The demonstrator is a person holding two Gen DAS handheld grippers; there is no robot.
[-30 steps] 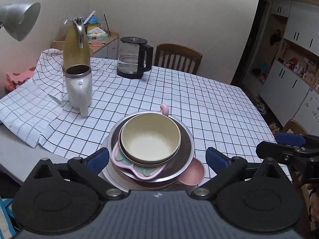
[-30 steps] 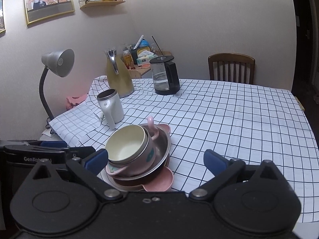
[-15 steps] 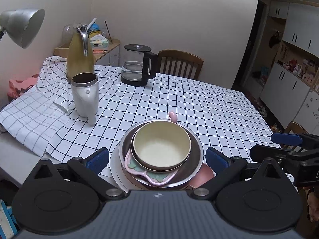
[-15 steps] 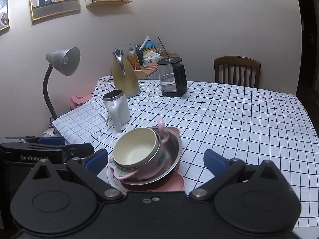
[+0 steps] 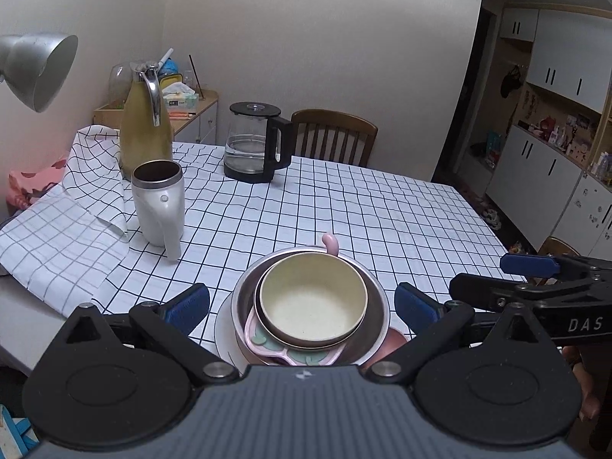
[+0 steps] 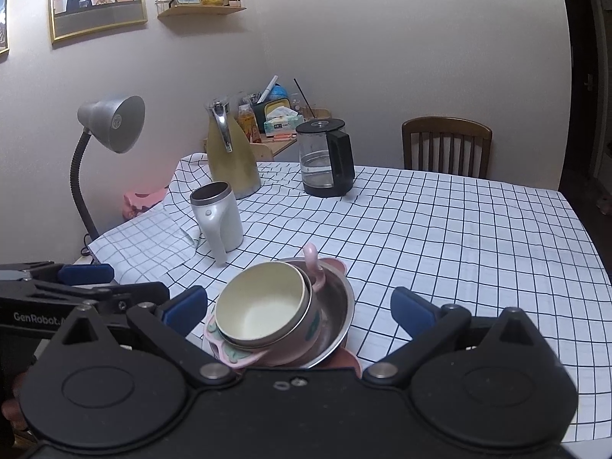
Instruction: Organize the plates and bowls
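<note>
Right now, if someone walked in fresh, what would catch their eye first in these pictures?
Most striking is the nested stack of dishes at the near table edge: a cream bowl sits on a pink dish inside a steel bowl, and both open tools, the left tool and the right tool, frame it without touching. Behind it on the checked tablecloth stand a white mug, a yellow jug and a glass kettle.
</note>
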